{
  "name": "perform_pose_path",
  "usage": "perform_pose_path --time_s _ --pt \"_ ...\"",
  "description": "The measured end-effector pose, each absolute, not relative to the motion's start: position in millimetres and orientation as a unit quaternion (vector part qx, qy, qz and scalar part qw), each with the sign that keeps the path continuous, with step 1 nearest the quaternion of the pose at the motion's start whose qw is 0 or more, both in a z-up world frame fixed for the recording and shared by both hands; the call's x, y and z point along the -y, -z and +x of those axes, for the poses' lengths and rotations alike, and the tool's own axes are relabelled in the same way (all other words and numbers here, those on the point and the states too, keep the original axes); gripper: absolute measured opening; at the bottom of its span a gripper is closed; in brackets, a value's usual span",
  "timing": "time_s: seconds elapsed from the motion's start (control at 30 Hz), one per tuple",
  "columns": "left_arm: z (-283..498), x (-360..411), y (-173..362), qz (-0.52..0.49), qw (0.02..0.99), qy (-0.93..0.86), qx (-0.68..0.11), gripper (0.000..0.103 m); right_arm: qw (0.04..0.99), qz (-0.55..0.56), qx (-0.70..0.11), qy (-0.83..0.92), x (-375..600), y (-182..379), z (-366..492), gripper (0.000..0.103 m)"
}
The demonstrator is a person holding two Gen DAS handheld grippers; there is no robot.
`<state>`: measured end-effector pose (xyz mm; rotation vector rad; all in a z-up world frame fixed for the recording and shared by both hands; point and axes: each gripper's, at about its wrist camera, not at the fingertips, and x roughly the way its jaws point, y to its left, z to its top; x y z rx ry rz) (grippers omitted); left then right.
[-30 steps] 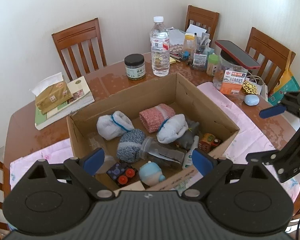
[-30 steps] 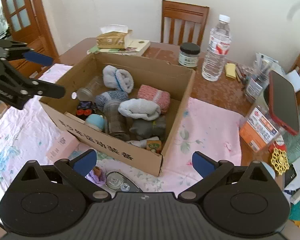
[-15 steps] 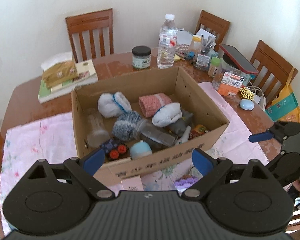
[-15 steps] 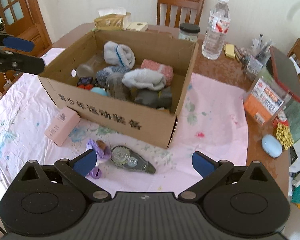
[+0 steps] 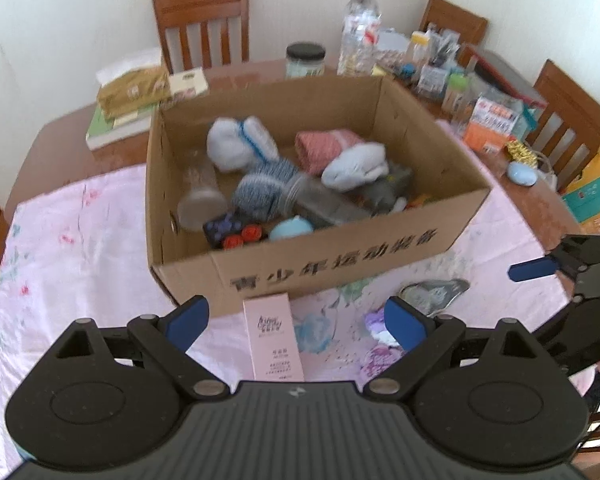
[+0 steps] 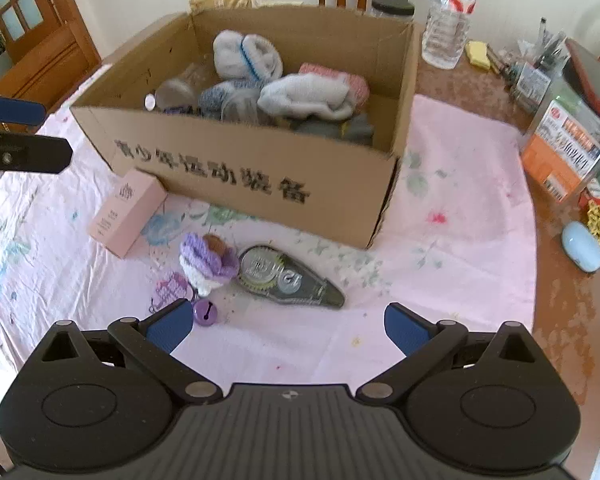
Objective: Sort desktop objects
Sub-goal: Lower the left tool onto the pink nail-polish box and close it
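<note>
An open cardboard box [image 5: 340, 248] [image 6: 228, 168] stands on the pink floral cloth, filled with rolled socks, clear bottles and small toys. In front of it lie a pink carton [image 5: 274, 340] [image 6: 126, 212], a purple knitted toy [image 6: 208, 260] [image 5: 378, 324] and a grey correction-tape dispenser [image 6: 290, 278] [image 5: 434, 292]. My left gripper [image 5: 296, 322] hangs open above the pink carton, nothing between its fingers. My right gripper [image 6: 288, 326] is open over the cloth just in front of the tape dispenser and the purple toy.
Behind the box stand a water bottle [image 5: 358, 30], a dark-lidded jar [image 5: 305, 60], a tissue box on books [image 5: 132, 88] and desk clutter at the right [image 5: 492, 116]. A pale blue oval case [image 6: 582, 246] lies on bare wood. Wooden chairs ring the table.
Both grippers sank and drew back from over the box to the cloth in front of it. The pink carton, purple toy and tape dispenser came into view. Both stayed open.
</note>
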<state>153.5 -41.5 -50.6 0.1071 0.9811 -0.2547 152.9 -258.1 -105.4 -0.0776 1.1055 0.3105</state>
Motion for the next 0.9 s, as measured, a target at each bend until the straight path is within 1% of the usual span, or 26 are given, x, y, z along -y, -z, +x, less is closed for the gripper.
perform_pose_path --time_s 0.4,0.6,0.7,0.8,0.87,0.9 --pt "166.4 37.7 103.3 0.021 0.863 0.081 -0.498 0.094 0.823 -0.049 -0.546 -0.148 251.6 128.7 149.8 0.103" --pt "169.0 38.6 124.5 0.022 0.858 0.064 -0.509 0.091 0.814 -0.061 -0.557 -0.155 243.3 141.4 144.7 0.103" --pt "169.5 39.3 130.1 0.025 0.859 0.061 -0.507 0.086 0.811 -0.065 -0.559 -0.157 240.7 145.9 144.0 0.103" --pt "171.3 37.9 134.7 0.022 0.858 0.060 -0.510 0.077 0.809 -0.067 -0.562 -0.161 238.0 147.9 142.9 0.103" --pt "172.6 36.6 137.7 0.021 0.856 0.058 -0.514 0.065 0.809 -0.070 -0.561 -0.162 236.7 148.5 143.0 0.103" --pt "173.2 36.0 138.9 0.018 0.855 0.059 -0.515 0.063 0.809 -0.071 -0.561 -0.162 236.3 148.7 143.1 0.103"
